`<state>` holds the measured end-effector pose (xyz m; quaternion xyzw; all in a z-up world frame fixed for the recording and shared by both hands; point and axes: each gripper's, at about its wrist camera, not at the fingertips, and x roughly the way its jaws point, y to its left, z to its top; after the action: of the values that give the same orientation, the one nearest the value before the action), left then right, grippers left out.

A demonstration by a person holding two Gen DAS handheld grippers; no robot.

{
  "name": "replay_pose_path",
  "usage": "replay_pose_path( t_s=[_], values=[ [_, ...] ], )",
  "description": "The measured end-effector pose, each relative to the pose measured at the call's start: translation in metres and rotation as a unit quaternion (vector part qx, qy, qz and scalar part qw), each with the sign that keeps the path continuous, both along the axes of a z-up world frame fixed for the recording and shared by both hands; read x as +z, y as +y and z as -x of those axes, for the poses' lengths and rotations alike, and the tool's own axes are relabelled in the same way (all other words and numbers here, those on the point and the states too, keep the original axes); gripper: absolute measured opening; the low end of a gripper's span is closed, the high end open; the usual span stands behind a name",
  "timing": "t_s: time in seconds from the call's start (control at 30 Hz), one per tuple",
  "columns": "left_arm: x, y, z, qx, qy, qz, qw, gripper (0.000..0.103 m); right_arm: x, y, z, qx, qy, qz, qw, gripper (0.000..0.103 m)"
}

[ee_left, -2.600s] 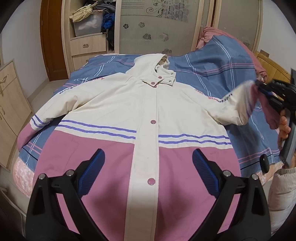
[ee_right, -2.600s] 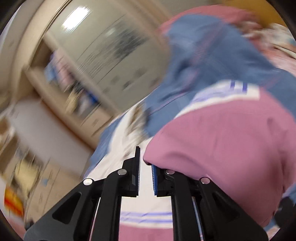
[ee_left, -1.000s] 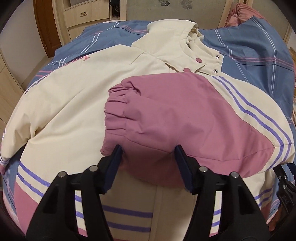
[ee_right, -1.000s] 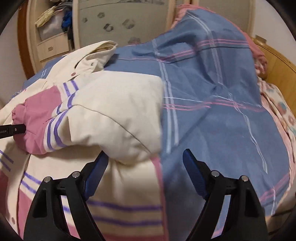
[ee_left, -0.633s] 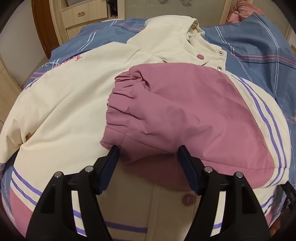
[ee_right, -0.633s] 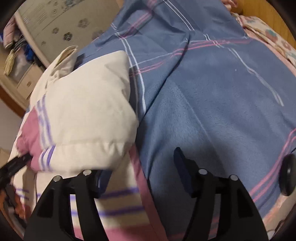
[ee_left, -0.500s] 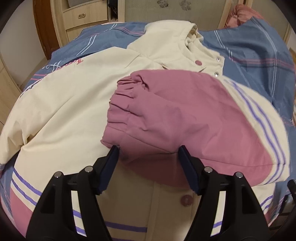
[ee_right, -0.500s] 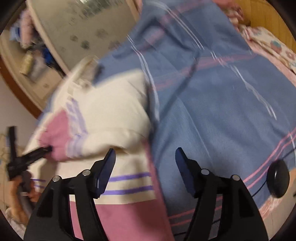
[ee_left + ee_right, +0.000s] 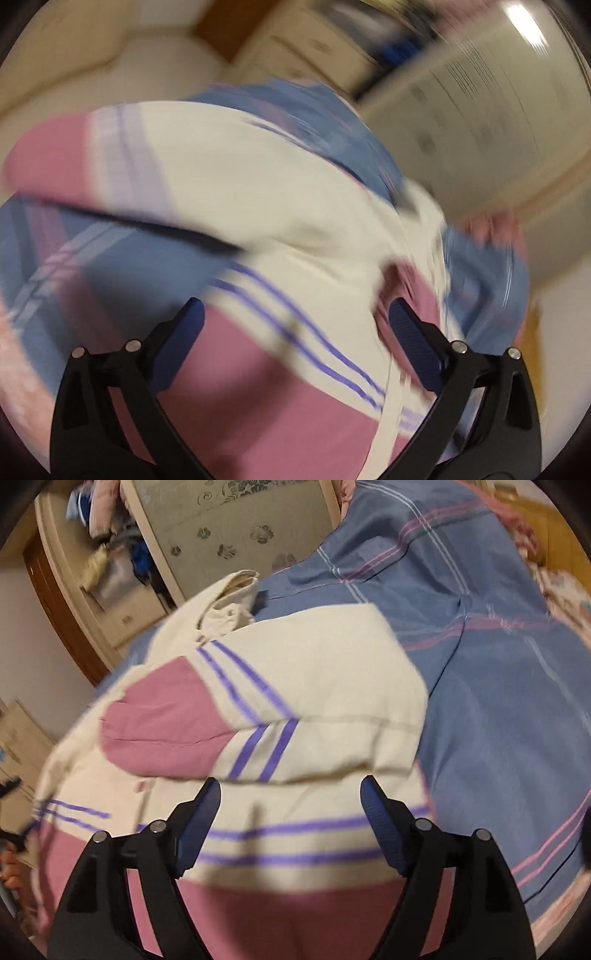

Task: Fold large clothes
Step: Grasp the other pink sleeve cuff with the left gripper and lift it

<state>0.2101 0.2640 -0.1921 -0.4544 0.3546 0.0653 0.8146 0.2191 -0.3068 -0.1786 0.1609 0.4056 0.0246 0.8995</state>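
Jacket: cream and pink jacket [image 9: 317, 686] with purple stripes is lying spread on a blue plaid bedspread [image 9: 498, 686], directly ahead of and below both grippers.
Folded sleeve: in the right wrist view, one sleeve [image 9: 173, 723] is lying across the jacket's chest, its pink cuff end pointing away to the left of the right gripper, its cream upper part sitting just ahead of the fingertips.
Hood: cream hood [image 9: 236, 594] is lying at the far end of the jacket, well beyond the right gripper, toward the wardrobe.
Right gripper: right gripper [image 9: 291, 801] is hovering over the striped band of the jacket's body; its jaws are opening, standing well apart, with nothing pinched between the blue pads [image 9: 380, 823].
Left gripper: left gripper [image 9: 295, 321] is showing in a heavily blurred view; its jaws are opening and standing wide apart, pressing on no cloth, with the pink and striped lower part of the jacket beneath them.
Other sleeve: in the left wrist view, a cream sleeve with a pink end [image 9: 48, 158] is stretching out ahead and to the left of the left gripper; blur is making its exact lie hard to read.
Wardrobe: pale wardrobe [image 9: 236, 524] with flower-patterned panels is standing beyond the bed, far ahead of the right gripper, with clothes piled on an open shelf [image 9: 110, 557] to its left.
Person: part of a hand [image 9: 11, 871] is showing at the far left edge of the right wrist view.
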Motion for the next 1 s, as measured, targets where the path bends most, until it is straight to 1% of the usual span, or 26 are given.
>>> replay_pose_path(
  t_s=[0.03,0.07,0.1,0.13,0.23,0.27,0.33,0.37,0.4,0.43,0.47,0.5,0.53,0.57,0.6,0.63,0.67,0.7,0.73,0.8,0.83,0.87,0.9,0.93,0.97,1.0],
  values=[
    [-0.016,0.038,0.014,0.042,0.002,0.063,0.9972,0.101,0.001,0.001,0.003,-0.001,0.002,-0.011,1.0,0.078],
    [-0.029,0.061,0.021,0.065,-0.001,0.11,0.9918,0.101,0.0,0.0,0.009,-0.005,0.005,-0.017,1.0,0.078],
    [-0.043,0.083,0.026,0.085,-0.006,0.147,0.9855,0.101,-0.001,-0.001,0.013,-0.008,0.011,-0.015,1.0,0.078],
    [-0.055,0.102,0.029,0.104,-0.008,0.167,0.9805,0.101,-0.002,0.002,0.016,-0.009,0.017,-0.012,1.0,0.078],
    [-0.072,0.128,0.026,0.14,-0.019,0.183,0.9729,0.101,-0.007,0.002,0.025,-0.008,0.033,-0.014,0.999,0.078],
    [-0.074,0.134,0.024,0.155,-0.024,0.187,0.9697,0.1,-0.006,0.01,0.034,-0.009,0.035,-0.013,0.999,0.078],
    [-0.073,0.146,0.015,0.176,-0.022,0.18,0.9676,0.098,-0.007,0.014,0.047,-0.014,0.038,-0.012,0.999,0.078],
    [-0.074,0.149,0.01,0.19,-0.01,0.171,0.9668,0.087,-0.007,0.013,0.052,-0.017,0.038,-0.013,0.999,0.078],
    [-0.074,0.151,0.005,0.204,0.008,0.167,0.9646,0.059,-0.007,0.012,0.056,-0.02,0.038,-0.018,0.999,0.078],
    [-0.073,0.152,0.002,0.218,0.016,0.166,0.9615,0.04,-0.008,0.01,0.058,-0.023,0.039,-0.022,0.999,0.078],
    [-0.07,0.154,0.001,0.226,0.01,0.17,0.9591,0.012,-0.008,0.009,0.062,-0.026,0.039,-0.026,0.999,0.078],
    [-0.062,0.155,0.0,0.229,-0.015,0.174,0.9577,0.011,-0.008,0.007,0.066,-0.029,0.038,-0.03,0.998,0.078],
    [-0.046,0.151,0.001,0.23,-0.045,0.16,0.9589,0.011,-0.007,0.005,0.069,-0.03,0.036,-0.032,0.998,0.078],
    [-0.029,0.146,0.0,0.225,-0.068,0.138,0.9622,0.011,-0.006,0.004,0.071,-0.031,0.035,-0.032,0.998,0.078],
    [-0.005,0.132,-0.003,0.21,-0.099,0.103,0.9672,0.011,-0.006,0.002,0.072,-0.033,0.034,-0.031,0.998,0.078],
    [0.022,0.114,-0.008,0.181,-0.135,0.072,0.9716,0.011,-0.005,0.001,0.073,-0.036,0.036,-0.028,0.998,0.078],
    [0.044,0.095,-0.013,0.151,-0.162,0.043,0.9741,0.013,-0.005,0.0,0.073,-0.037,0.037,-0.03,0.998,0.078],
    [0.072,0.068,-0.021,0.118,-0.185,0.005,0.9756,0.016,-0.004,-0.001,0.073,-0.039,0.036,-0.034,0.998,0.078],
    [0.097,0.037,-0.03,0.079,-0.201,-0.034,0.9759,0.017,-0.004,-0.002,0.074,-0.039,0.036,-0.038,0.998,0.078],
    [0.134,-0.028,-0.051,-0.016,-0.215,-0.095,0.9719,0.028,-0.004,-0.001,0.075,-0.037,0.036,-0.043,0.998,0.078],
    [0.147,-0.058,-0.062,-0.065,-0.217,-0.114,0.9674,0.035,-0.003,0.0,0.076,-0.035,0.036,-0.045,0.998,0.078],
    [0.154,-0.1,-0.074,-0.134,-0.214,-0.13,0.9588,0.062,-0.003,0.0,0.078,-0.032,0.035,-0.047,0.998,0.078],
    [0.155,-0.133,-0.08,-0.186,-0.207,-0.137,0.9506,0.081,-0.002,0.0,0.079,-0.029,0.035,-0.048,0.998,0.078],
    [0.153,-0.165,-0.086,-0.229,-0.195,-0.148,0.9422,0.084,-0.001,-0.001,0.081,-0.028,0.036,-0.049,0.998,0.078],
    [0.147,-0.198,-0.088,-0.269,-0.179,-0.166,0.9317,0.085,0.0,-0.002,0.083,-0.028,0.035,-0.051,0.998,0.078],
    [0.139,-0.228,-0.088,-0.309,-0.165,-0.186,0.9181,0.085,0.001,-0.005,0.086,-0.03,0.034,-0.052,0.998,0.078]
  ],
)
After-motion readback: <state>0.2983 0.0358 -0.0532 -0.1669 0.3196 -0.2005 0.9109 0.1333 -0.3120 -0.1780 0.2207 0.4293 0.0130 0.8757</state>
